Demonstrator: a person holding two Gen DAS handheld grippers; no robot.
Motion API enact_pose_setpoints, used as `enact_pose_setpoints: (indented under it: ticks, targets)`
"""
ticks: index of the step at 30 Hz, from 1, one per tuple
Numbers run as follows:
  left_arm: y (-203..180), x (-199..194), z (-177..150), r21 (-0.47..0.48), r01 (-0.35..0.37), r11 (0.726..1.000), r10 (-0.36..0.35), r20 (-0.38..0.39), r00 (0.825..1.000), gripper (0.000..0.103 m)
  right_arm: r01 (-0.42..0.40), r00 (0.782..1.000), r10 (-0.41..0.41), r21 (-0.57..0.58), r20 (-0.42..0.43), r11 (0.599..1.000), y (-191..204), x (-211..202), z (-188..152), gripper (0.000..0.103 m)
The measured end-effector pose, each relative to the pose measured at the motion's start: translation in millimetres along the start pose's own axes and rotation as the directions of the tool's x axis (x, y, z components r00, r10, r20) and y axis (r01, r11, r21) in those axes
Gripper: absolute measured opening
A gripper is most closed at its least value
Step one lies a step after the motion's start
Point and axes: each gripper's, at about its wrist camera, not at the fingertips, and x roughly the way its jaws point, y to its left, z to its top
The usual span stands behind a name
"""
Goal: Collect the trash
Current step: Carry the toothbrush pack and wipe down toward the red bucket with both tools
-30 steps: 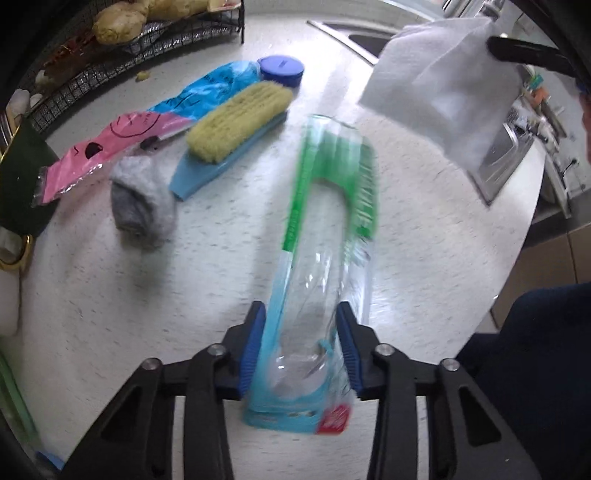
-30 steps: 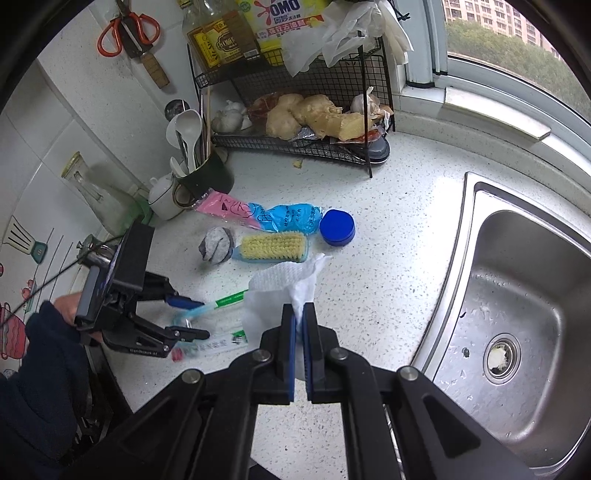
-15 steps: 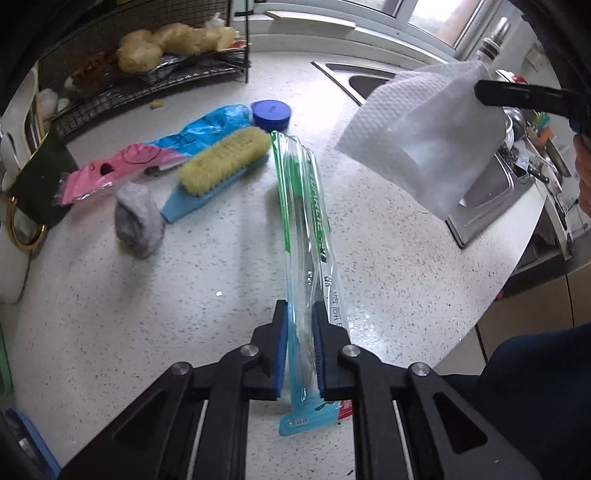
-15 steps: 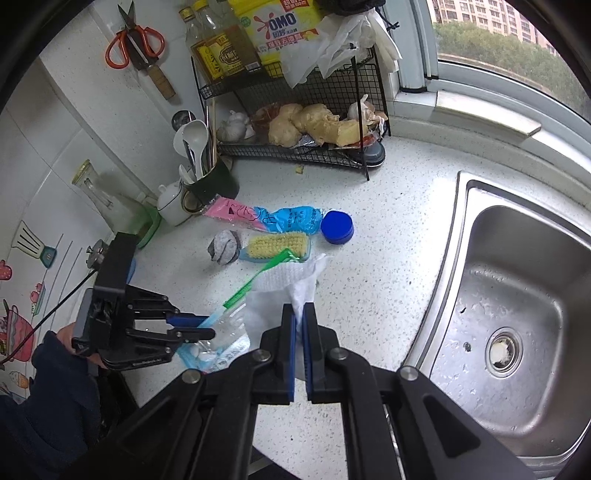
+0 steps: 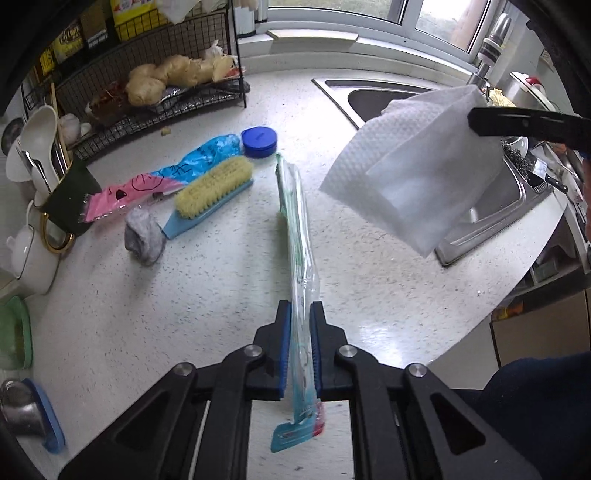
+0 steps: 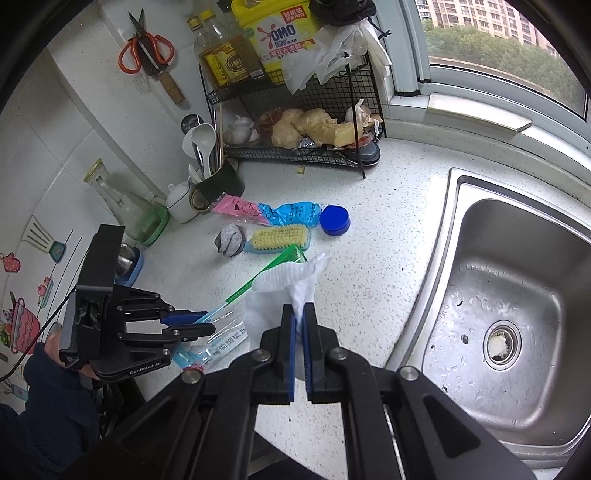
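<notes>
The left tool (image 5: 299, 343) is clamped on a long clear plastic wrapper (image 5: 295, 229), which hangs tilted above the speckled table (image 5: 184, 295). The right tool (image 6: 299, 325) pinches a white paper towel (image 6: 284, 284) just beside it. On the table lie a pink-and-blue wrapper (image 5: 166, 177), a yellow scrub brush (image 5: 210, 188) and a blue lid (image 5: 259, 137).

- This is a kitchen in a home.
- A shiny metal sink (image 6: 517, 314) is set into a white speckled counter (image 6: 388, 229).
- A black wire rack (image 6: 295, 147) holds ginger (image 6: 314, 125), garlic (image 6: 240, 133) and sauce bottles (image 6: 221, 55).
- Spoons stand in a dark cup (image 6: 218, 184).
- Orange scissors (image 6: 146, 48) hang on the tiled wall.
- A scrub brush (image 6: 279, 238) lies on the counter.
- Tall flats show through the window (image 6: 498, 29).
</notes>
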Motion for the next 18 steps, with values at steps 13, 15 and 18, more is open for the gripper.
enact_pose_setpoints:
  ticks: [13, 15, 18]
  targets:
    - [-63, -34, -18, -0.115, -0.105, 0.988, 0.104, -0.015, 0.994, 0.008, -0.072, 0.997, 0.073, -0.047, 0.026, 0.996, -6, -45, -39, 0.003]
    - [-77, -40, -22, -0.131, -0.125, 0.983, 0.124, -0.015, 0.992, 0.008, -0.076, 0.997, 0.078, -0.060, 0.028, 0.995, -6, -52, -46, 0.003]
    - [-97, -49, -30, -0.144, -0.143, 0.979, 0.144, -0.009, 0.990, 0.008, -0.091, 0.995, 0.093, -0.079, 0.031, 0.993, -6, -64, -57, 0.003]
